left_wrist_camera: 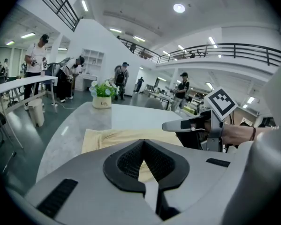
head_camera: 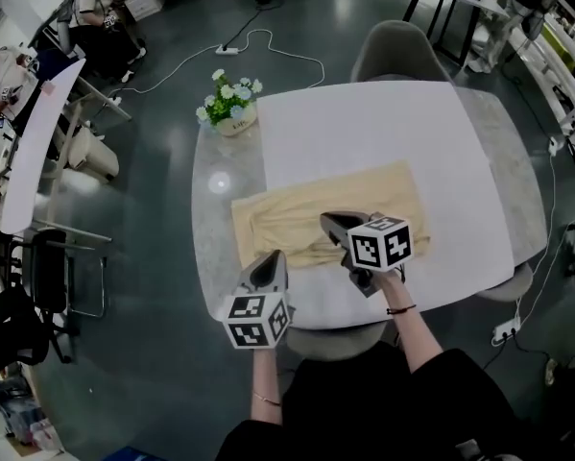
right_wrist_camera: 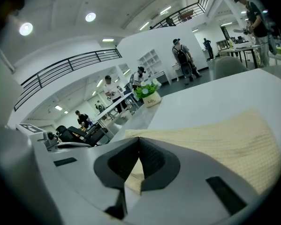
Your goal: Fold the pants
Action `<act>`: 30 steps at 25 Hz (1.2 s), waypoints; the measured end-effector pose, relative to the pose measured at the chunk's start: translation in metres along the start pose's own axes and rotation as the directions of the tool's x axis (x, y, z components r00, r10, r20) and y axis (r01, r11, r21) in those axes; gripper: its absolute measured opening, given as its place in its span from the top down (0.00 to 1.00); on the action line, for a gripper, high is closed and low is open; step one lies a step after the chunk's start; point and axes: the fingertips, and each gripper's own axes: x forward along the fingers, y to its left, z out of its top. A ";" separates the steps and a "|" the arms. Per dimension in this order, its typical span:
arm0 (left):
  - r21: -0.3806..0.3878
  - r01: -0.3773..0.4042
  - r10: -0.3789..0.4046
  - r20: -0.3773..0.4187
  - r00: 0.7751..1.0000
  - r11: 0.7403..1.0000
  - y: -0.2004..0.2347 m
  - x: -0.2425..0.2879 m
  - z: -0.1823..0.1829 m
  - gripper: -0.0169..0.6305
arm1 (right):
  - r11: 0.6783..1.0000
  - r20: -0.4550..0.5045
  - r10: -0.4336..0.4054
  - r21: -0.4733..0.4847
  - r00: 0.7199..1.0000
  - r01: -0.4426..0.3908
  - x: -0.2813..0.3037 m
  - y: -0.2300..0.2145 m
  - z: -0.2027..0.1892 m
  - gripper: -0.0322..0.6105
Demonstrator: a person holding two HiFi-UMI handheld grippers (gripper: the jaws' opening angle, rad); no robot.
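The cream pants (head_camera: 316, 205) lie spread flat across the near half of a white sheet (head_camera: 383, 133) that covers most of the grey table (head_camera: 215, 209). A small pot of white flowers (head_camera: 231, 104) stands at the table's far left corner, well apart from the cloth.

Both claws are at the near edge of the pants, side by side and pointing away from the person. The right gripper (head_camera: 327, 221) is over the near hem, about midway along it. In the right gripper view its jaws are drawn together, and a tongue of cream cloth runs down into the narrow of the notch where the dark pads (right_wrist_camera: 154, 161) meet, so the right gripper (right_wrist_camera: 136, 172) has a pinch of the pants (right_wrist_camera: 215, 139).

The left gripper (head_camera: 271, 257) sits lower in the head view, its tip at the near left corner of the cloth. In its own view the left gripper (left_wrist_camera: 144, 172) is drawn in just as tight, with cream fabric in the wedge between the pads (a thin sliver, but it reaches right down to where they meet). Beyond it the pants (left_wrist_camera: 112, 136) lie flat on the table, and the right gripper (left_wrist_camera: 178, 124) juts in from the right, level over the cloth, its marker cube (left_wrist_camera: 221, 103) up above the wrist.
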 end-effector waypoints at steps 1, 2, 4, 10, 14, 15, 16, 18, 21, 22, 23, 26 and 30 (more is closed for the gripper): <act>0.006 0.006 -0.006 0.000 1.000 1.000 -0.005 0.004 0.002 0.96 | 1.000 0.007 -0.013 0.006 1.000 0.013 -0.008 -0.007 0.000 0.93; 0.011 0.011 -0.011 0.002 1.000 1.000 -0.011 0.008 0.004 0.96 | 1.000 0.015 -0.026 0.014 1.000 0.026 -0.016 -0.015 0.000 0.93; 0.022 0.015 -0.016 0.008 1.000 1.000 -0.023 0.016 0.007 0.96 | 0.998 0.028 -0.052 0.031 0.998 0.051 -0.032 -0.032 -0.002 0.93; 0.049 0.055 -0.055 0.000 0.999 0.997 -0.058 0.043 0.013 0.96 | 0.991 0.058 -0.120 0.067 0.991 0.116 -0.071 -0.075 -0.003 0.93; 0.061 0.074 -0.073 -0.014 0.997 0.995 -0.076 0.061 0.012 0.96 | 0.984 0.065 -0.170 0.072 0.983 0.165 -0.093 -0.102 -0.004 0.93; 0.063 0.076 -0.075 -0.017 0.997 0.995 -0.079 0.066 0.011 0.96 | 0.981 0.068 -0.182 0.078 0.981 0.176 -0.099 -0.109 -0.005 0.93; 0.065 0.076 -0.075 -0.019 0.997 0.995 -0.082 0.071 0.011 0.96 | 0.978 0.071 -0.194 0.087 0.978 0.188 -0.105 -0.117 -0.006 0.93; 0.068 0.077 -0.075 -0.025 0.997 0.995 -0.088 0.079 0.011 0.96 | 0.970 0.079 -0.224 0.110 0.971 0.215 -0.117 -0.134 -0.007 0.93; 0.069 0.085 -0.083 -0.036 0.996 0.994 -0.096 0.091 0.010 0.96 | 0.952 0.083 -0.288 0.135 0.954 0.275 -0.132 -0.162 -0.010 0.92; 0.069 0.086 -0.084 -0.040 0.996 0.994 -0.098 0.094 0.008 0.96 | 0.946 0.083 -0.305 0.141 0.949 0.292 -0.134 -0.169 -0.011 0.92; 0.069 0.087 -0.084 -0.045 0.995 0.994 -0.099 0.098 0.007 0.96 | 0.940 0.082 -0.320 0.149 0.944 0.306 -0.136 -0.177 -0.012 0.92; 0.072 0.085 -0.081 -0.061 0.995 0.994 -0.101 0.106 0.005 0.96 | 0.924 0.075 -0.357 0.175 0.931 0.340 -0.136 -0.198 -0.013 0.92; 0.069 0.076 -0.070 -0.083 0.994 0.995 -0.103 0.115 0.001 0.96 | 0.910 0.043 -0.380 0.194 0.924 0.366 -0.131 -0.221 -0.018 0.76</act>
